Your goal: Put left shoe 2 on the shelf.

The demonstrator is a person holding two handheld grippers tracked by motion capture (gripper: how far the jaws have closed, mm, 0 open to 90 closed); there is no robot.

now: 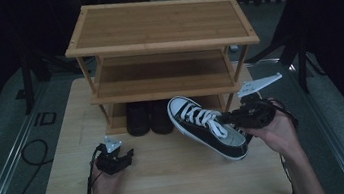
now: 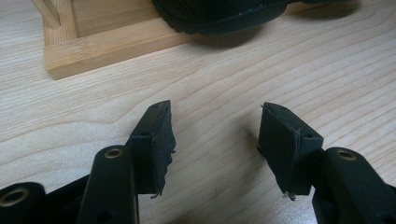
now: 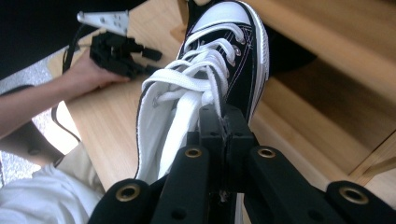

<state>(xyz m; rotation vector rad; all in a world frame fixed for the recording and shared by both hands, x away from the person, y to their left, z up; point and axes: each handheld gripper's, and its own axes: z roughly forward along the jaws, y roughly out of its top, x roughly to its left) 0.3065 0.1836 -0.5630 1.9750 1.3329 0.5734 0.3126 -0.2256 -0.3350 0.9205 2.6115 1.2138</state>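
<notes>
A black canvas sneaker (image 1: 207,126) with a white toe cap and white laces hangs tilted above the table in front of the wooden shoe rack (image 1: 161,33). My right gripper (image 1: 228,118) is shut on the sneaker's side wall (image 3: 243,88) beside the laces, jaws pinched together (image 3: 224,122). My left gripper (image 1: 126,155) rests low over the table at the front left, its jaws (image 2: 215,140) open with bare wood between them. A pair of black shoes (image 1: 148,117) sits on the rack's bottom shelf.
The three-shelf rack stands at the back of the light wooden table (image 1: 165,178); its top and middle shelves (image 1: 162,75) are bare. The rack's bottom frame (image 2: 107,46) lies just ahead of the left gripper. Cables (image 1: 31,151) trail over the grey floor at the left.
</notes>
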